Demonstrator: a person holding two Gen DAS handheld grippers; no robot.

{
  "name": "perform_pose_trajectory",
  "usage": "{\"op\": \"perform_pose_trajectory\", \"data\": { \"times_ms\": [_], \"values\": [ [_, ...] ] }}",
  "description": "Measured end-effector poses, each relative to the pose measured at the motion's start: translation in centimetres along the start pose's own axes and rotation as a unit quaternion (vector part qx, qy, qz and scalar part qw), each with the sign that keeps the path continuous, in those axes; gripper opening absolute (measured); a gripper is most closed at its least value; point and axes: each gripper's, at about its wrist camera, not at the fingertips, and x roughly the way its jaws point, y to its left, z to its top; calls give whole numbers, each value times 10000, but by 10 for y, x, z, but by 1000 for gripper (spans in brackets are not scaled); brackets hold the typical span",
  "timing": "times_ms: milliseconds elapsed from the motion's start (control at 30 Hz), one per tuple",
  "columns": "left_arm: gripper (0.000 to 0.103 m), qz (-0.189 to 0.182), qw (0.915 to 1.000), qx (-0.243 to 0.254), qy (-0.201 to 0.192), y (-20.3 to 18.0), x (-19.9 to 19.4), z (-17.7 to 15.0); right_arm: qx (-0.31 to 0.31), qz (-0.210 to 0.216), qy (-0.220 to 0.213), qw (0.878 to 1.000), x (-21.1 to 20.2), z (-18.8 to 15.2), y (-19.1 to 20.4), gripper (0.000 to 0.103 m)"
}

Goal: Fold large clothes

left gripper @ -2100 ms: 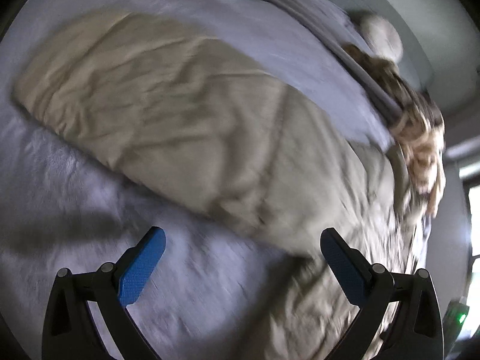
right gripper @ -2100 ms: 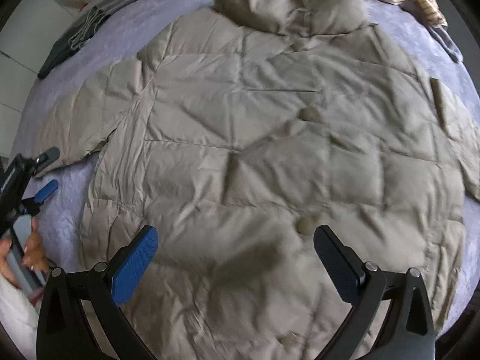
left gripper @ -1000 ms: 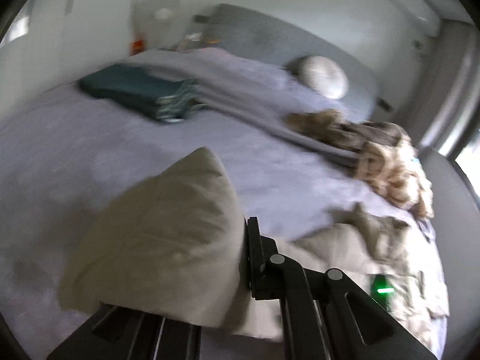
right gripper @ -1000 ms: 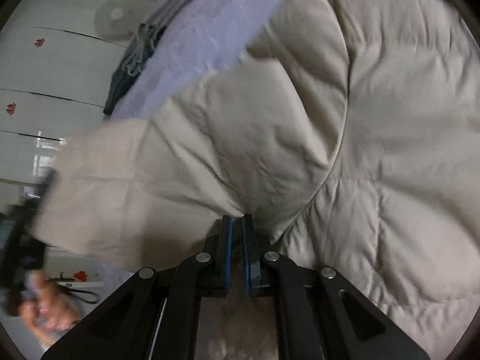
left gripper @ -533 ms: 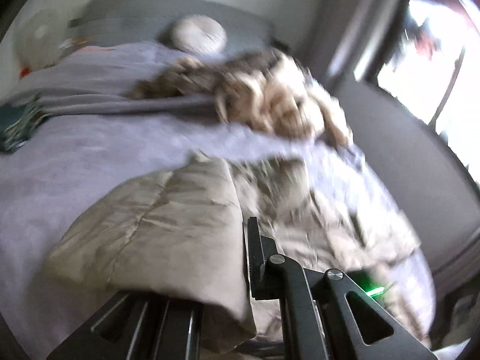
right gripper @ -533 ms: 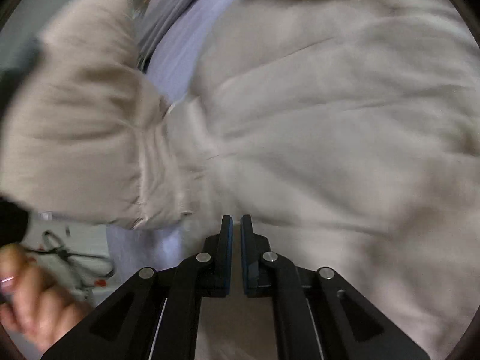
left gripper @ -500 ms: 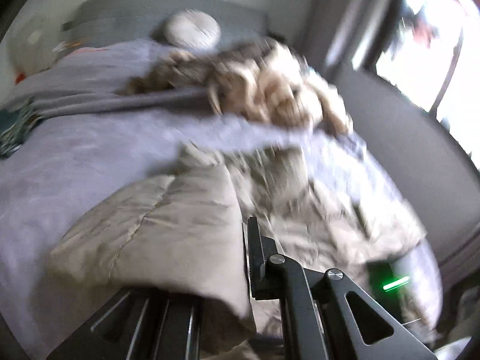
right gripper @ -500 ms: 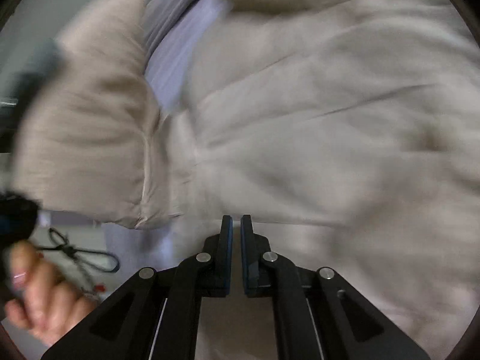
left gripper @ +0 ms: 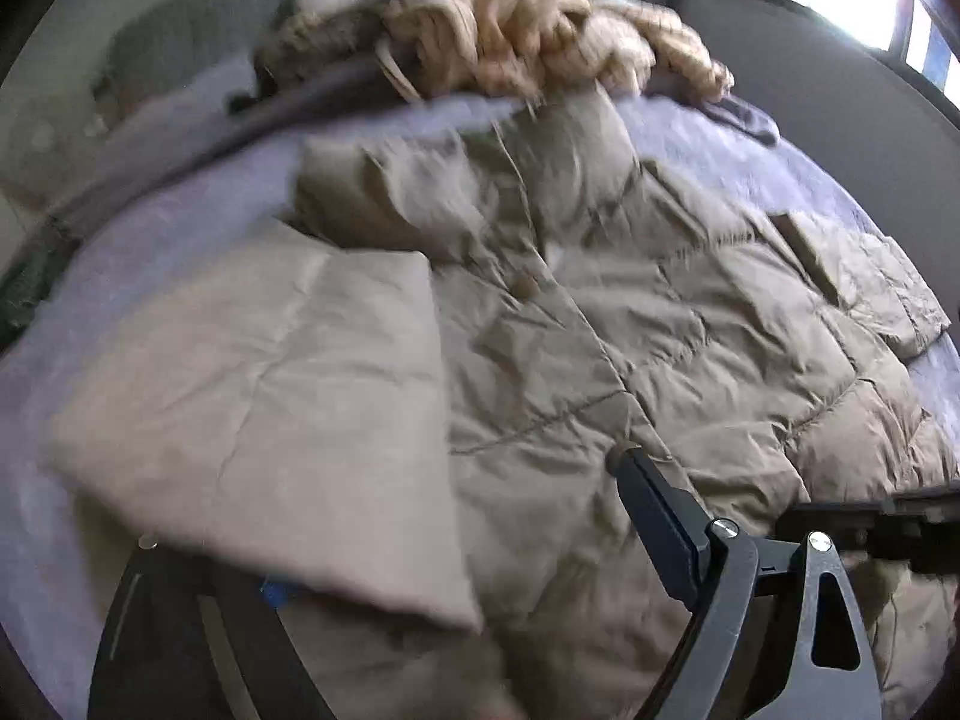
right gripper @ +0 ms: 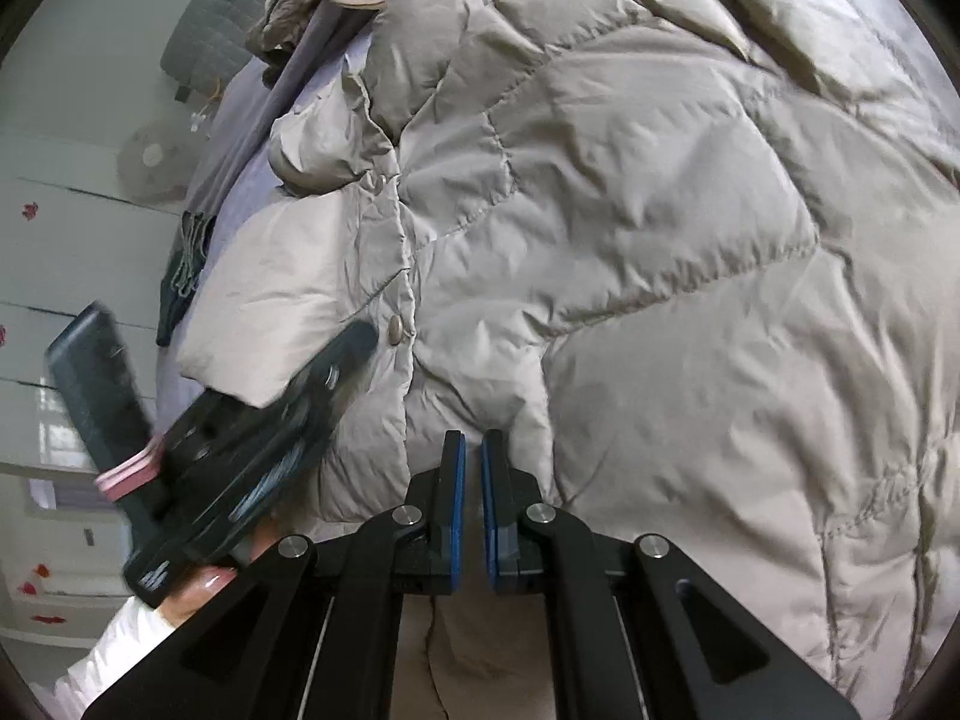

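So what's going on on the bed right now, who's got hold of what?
A person is folding a beige puffer jacket spread on the purple bedspread. The left gripper has its jaws parted, and a sleeve lies folded over the jacket's front, draped across one finger. The right gripper has its pads nearly together at the jacket's lower part; whether fabric is pinched between them cannot be told. A heap of other clothes sits at the head of the bed.

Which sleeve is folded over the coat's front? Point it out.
The near sleeve, doubled back over the coat; the other sleeve lies spread out at the far side.
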Motion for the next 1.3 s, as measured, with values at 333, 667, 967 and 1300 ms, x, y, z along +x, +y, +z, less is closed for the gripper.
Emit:
{"op": "perform_pose_trajectory", "data": {
  "times_ms": [333,667,967,1300],
  "values": [
    [91,-383,9828,-1805,-79,157,-64,-19,-2336,-901,-530,9667,-11,-20,124,80],
    [49,-2123,8882,-4045,486,286,38,-44,-4454,-2230,-1104,8601,61,-54,237,80],
    [15,-199,9704,-2404,79,254,14,-19,-4345,-3186,-1500,8290,93,-39,233,9],
    [16,307,9770,-2090,301,242,35,-17,-322,-1941,-1060,9747,23,17,58,5]
  ]
}}
